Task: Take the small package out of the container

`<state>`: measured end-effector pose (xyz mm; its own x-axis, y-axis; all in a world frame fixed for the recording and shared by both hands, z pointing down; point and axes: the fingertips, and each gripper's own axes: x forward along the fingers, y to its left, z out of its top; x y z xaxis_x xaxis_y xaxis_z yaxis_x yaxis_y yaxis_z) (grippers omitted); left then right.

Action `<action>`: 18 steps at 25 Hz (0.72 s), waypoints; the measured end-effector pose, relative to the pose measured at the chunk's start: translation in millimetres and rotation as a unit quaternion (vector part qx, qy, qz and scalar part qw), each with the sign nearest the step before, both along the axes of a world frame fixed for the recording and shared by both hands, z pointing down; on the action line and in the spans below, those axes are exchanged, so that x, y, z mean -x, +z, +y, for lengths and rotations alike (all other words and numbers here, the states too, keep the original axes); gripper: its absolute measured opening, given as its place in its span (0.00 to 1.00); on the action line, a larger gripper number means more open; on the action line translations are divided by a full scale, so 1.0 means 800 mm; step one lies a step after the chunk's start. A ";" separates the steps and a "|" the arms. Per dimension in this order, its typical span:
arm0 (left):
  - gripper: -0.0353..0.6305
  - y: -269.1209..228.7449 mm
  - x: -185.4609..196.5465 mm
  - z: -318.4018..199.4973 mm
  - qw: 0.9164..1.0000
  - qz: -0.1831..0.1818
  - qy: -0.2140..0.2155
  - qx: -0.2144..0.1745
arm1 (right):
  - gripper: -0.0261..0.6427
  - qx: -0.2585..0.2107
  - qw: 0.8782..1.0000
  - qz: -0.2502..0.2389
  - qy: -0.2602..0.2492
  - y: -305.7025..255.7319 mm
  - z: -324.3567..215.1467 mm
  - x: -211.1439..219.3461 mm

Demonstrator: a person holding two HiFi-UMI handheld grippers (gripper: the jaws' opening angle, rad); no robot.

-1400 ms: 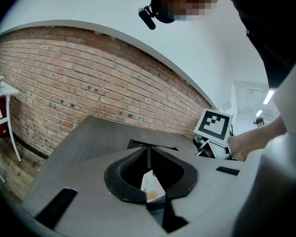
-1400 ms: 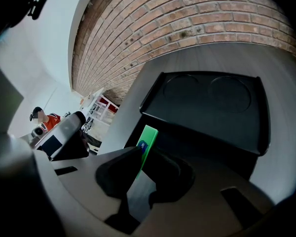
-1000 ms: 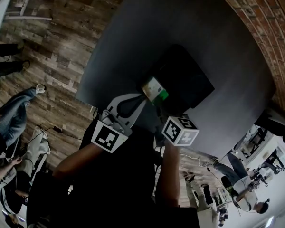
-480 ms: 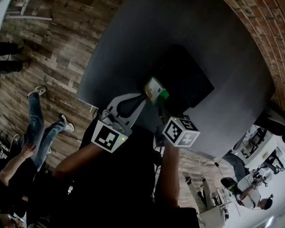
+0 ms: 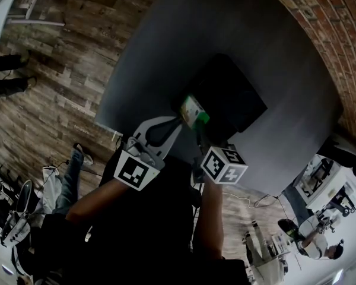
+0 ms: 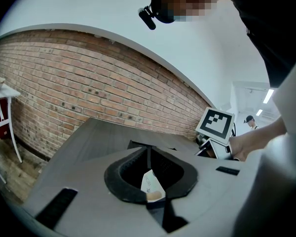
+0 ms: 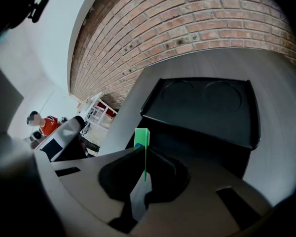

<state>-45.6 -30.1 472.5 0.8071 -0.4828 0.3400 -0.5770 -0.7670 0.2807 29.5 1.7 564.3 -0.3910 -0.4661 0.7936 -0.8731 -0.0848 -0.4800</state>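
Note:
A small white package with a green end (image 5: 193, 110) hangs over the near edge of the black container (image 5: 240, 91) on the grey table (image 5: 184, 34). Both grippers hold it. My left gripper (image 5: 181, 117) is shut on its white end (image 6: 149, 183) from the left. From the near side, my right gripper (image 5: 197, 126) is shut on the package, whose green edge (image 7: 141, 138) sticks up above the jaws. In the right gripper view the container (image 7: 207, 107) lies just behind, showing two round recesses. Its inside is dark and mostly hidden.
A brick wall (image 5: 326, 34) runs along the table's far right side. Wooden floor (image 5: 53, 82) lies to the left of the table edge. A person (image 5: 65, 177) is on the floor at lower left, and a white side table (image 6: 2, 107) stands by the wall.
Both grippers and the package stay almost in the same place. The person on the floor at the left has moved toward the lower left.

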 end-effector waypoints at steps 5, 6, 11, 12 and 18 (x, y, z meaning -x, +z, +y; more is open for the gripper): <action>0.13 -0.002 -0.002 0.000 1.000 0.000 0.001 -0.005 | 0.08 -0.003 1.000 0.010 -0.006 -0.004 0.000 -0.001; 0.13 -0.002 -0.004 0.001 1.000 -0.002 0.002 -0.006 | 0.08 -0.004 1.000 0.010 -0.006 -0.004 0.000 -0.002; 0.13 -0.004 -0.005 0.002 1.000 -0.003 0.005 -0.008 | 0.08 -0.009 1.000 0.013 -0.004 -0.007 0.003 -0.003; 0.13 -0.005 -0.005 0.001 1.000 -0.003 0.006 -0.009 | 0.08 -0.009 1.000 0.015 -0.004 -0.008 0.003 -0.002; 0.13 -0.014 -0.002 -0.002 1.000 0.000 0.008 -0.019 | 0.08 -0.012 1.000 0.022 0.000 -0.011 0.006 -0.002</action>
<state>-43.7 -31.9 461.3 0.8148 -0.4828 0.3209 -0.5647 -0.7862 0.2510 31.1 6.6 555.4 -0.3564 -0.4855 0.7983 -0.8930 -0.0744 -0.4439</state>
